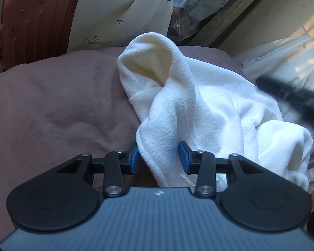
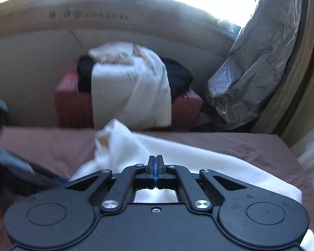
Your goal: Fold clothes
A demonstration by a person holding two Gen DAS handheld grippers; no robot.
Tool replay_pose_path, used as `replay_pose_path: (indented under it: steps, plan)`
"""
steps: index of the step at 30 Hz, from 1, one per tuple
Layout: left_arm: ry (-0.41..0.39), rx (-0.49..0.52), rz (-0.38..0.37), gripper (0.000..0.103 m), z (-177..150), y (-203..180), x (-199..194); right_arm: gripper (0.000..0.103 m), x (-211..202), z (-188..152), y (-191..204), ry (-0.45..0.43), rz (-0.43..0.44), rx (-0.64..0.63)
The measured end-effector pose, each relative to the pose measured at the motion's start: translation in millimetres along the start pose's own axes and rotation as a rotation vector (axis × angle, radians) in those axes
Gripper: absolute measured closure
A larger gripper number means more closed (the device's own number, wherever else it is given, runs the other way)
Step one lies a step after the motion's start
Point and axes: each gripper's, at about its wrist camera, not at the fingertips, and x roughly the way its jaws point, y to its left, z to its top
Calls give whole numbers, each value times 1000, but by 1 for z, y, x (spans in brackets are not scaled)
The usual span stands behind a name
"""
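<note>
A white fleece garment (image 1: 198, 108) lies crumpled on the dusty-pink bed cover (image 1: 52, 104), one fold standing up like a hood. My left gripper (image 1: 159, 156) is shut on a thick fold at its near edge, which fills the gap between the blue pads (image 1: 184, 156). In the right wrist view the same garment (image 2: 198, 159) spreads under my right gripper (image 2: 156, 163). That gripper is shut, its pads meeting, and no cloth shows between them. It appears in the left wrist view as a dark blur (image 1: 293, 98) over the garment's right side.
A red suitcase (image 2: 73, 108) stands past the bed's far edge, draped with a cream patterned cloth (image 2: 136, 87) and something black. Grey plastic sheeting (image 2: 251, 73) hangs at the right by the window. More pale bedding (image 1: 282, 58) lies to the right.
</note>
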Motion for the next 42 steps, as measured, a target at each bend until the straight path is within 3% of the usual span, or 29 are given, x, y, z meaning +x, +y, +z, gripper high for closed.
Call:
replay_pose_path:
  steps: [4, 7, 12, 16, 17, 20, 22, 23, 27, 30, 34, 40, 42]
  plan:
    - [2, -7, 4, 64, -1, 1, -1, 103, -9, 24, 4, -28, 42, 28]
    - [4, -18, 0, 64, -1, 3, -1, 102, 4, 25, -6, 38, 28, 121]
    - [5, -20, 0, 64, 0, 3, -2, 87, 45, -7, -39, 206, 107, 474]
    - [6, -24, -3, 64, 0, 4, -2, 71, 69, -29, -52, 234, 83, 620]
    - [6, -24, -3, 64, 0, 4, -2, 67, 73, -31, -52, 233, 70, 622]
    - [6, -24, -2, 64, 0, 5, -2, 68, 88, -32, -53, 244, 49, 614]
    - [7, -24, 1, 64, 0, 5, -2, 85, 96, -31, -52, 252, 27, 600]
    - [8, -24, 1, 64, 0, 5, -1, 101, 96, -31, -52, 242, 17, 598]
    - [8, -30, 0, 64, 0, 4, -4, 101, 84, -27, -57, 165, 39, 629]
    - [7, -35, 1, 64, -1, 4, -4, 101, 64, -18, -59, 92, 113, 675]
    - [3, -51, 9, 64, -2, 3, -5, 101, 45, 8, -45, 72, 217, 670]
    - [-43, -83, 104, 62, -22, -8, -13, 101, 36, 68, 10, 101, 427, 520]
    - [-77, -68, 136, 62, -28, -14, -14, 101, 48, 89, 40, 158, 522, 441]
